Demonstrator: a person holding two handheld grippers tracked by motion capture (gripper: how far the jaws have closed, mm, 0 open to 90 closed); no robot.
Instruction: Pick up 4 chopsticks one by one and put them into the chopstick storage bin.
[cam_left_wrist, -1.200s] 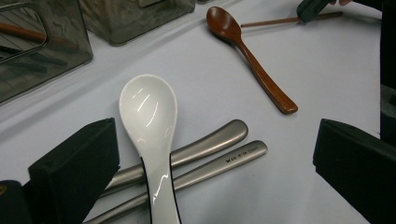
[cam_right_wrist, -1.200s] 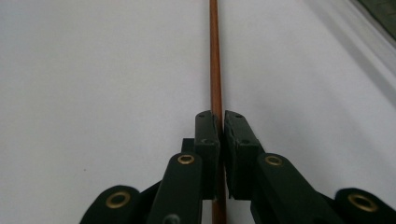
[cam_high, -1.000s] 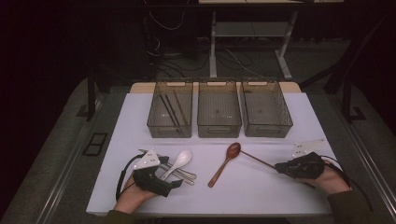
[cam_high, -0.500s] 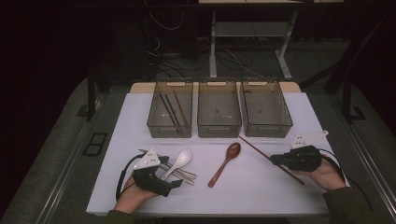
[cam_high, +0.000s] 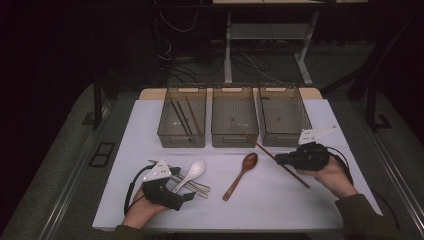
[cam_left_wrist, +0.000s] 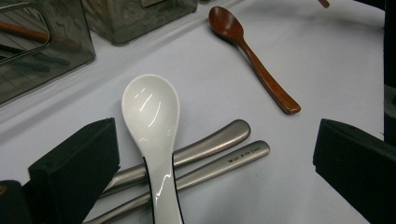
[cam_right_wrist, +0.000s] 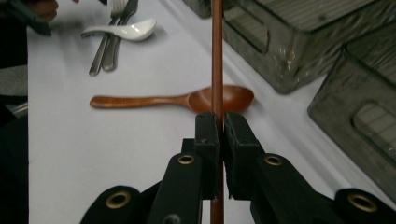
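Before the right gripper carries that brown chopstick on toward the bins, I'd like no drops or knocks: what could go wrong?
1. The right gripper pinches the thin brown wooden chopstick partway along, both ends sticking out; it could pivot or slip.
2. Its far tip sits near the rim of the middle clear plastic bin and might catch there.
3. The left gripper stands open around the white ceramic spoon lying across metal handles; closing could scatter them.

surface: table (cam_high: 150, 125) with white top | far edge: three clear bins (cam_high: 233, 117) in a row | near-left part: white spoon (cam_high: 190, 174) lying across two metal handles (cam_high: 196, 188) | middle, nearer the front edge: brown wooden spoon (cam_high: 241, 174), bowl toward the bins
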